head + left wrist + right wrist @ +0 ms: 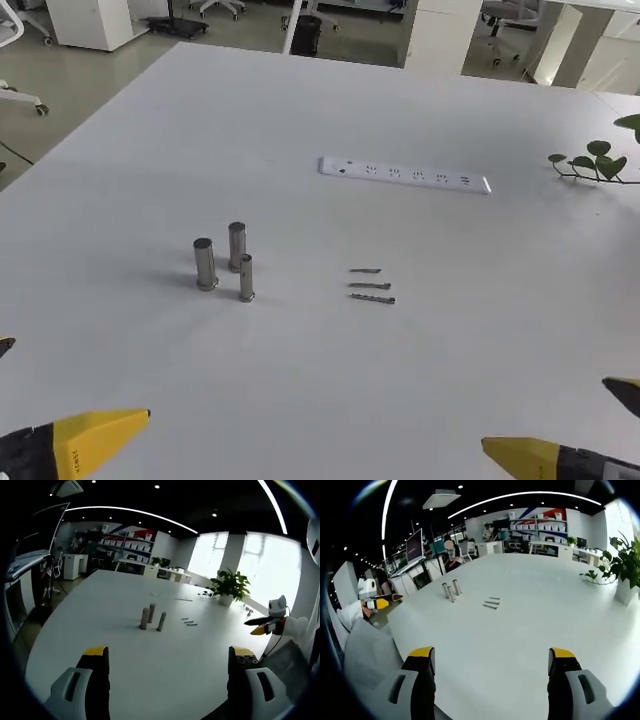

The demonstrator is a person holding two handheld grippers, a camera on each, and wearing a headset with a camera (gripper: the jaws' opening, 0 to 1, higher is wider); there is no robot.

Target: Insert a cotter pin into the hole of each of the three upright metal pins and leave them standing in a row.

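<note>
**Pins Clustered, Cotter Pins Laid Out, Both Grippers Wide**

A large white table (300, 120) was seen across every view. Near its far right corner a potted plant (230, 587) stood. In the head view a white power strip (405, 173) lay flat toward the far side.

The left gripper (168, 652) and the right gripper (492, 653) were held over the near edge of the table. Their yellow-tipped jaws were spread wide and nothing was held between them. In the left gripper view the right gripper appeared at the right edge; in the right gripper view the left gripper appeared at the left edge.

Three metal pins (230, 262) stood upright left of the table's centre. They were plain grey cylinders, grouped in a tight triangle rather than a row. The left one was the thickest and the front one the slimmest. Whether they touched could not be told.

To their right, well apart, three cotter pins (372, 285) lay flat. They were thin, grey and parallel, one behind another. Their separate shapes were plainer in the head view; in both gripper views they appeared as small dark strokes.
</note>
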